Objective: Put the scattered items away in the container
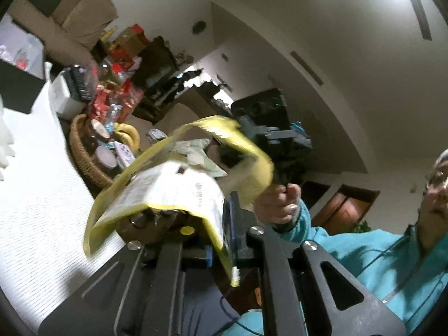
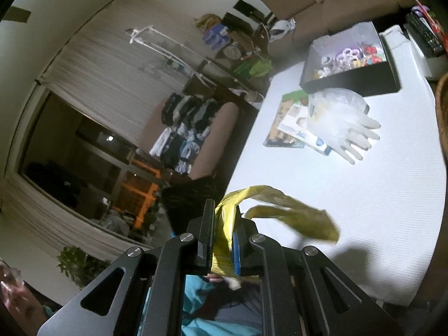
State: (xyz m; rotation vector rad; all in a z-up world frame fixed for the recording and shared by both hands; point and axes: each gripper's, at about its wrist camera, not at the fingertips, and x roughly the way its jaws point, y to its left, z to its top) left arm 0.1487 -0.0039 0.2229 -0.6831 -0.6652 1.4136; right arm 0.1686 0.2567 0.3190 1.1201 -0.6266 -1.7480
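Note:
A yellow plastic bag with a white printed label hangs in the air between both grippers. My left gripper is shut on one edge of it. My right gripper is shut on the other edge, and the bag trails blurred over the white table. The right gripper also shows in the left wrist view, held by a hand. A black box with small colourful items stands at the far end of the table. White gloves lie on booklets in front of it.
A wicker basket with bananas, jars and bottles stands at the table's edge. The white tablecloth covers the table. A remote control lies on a white box. The person in a teal top is close behind the grippers.

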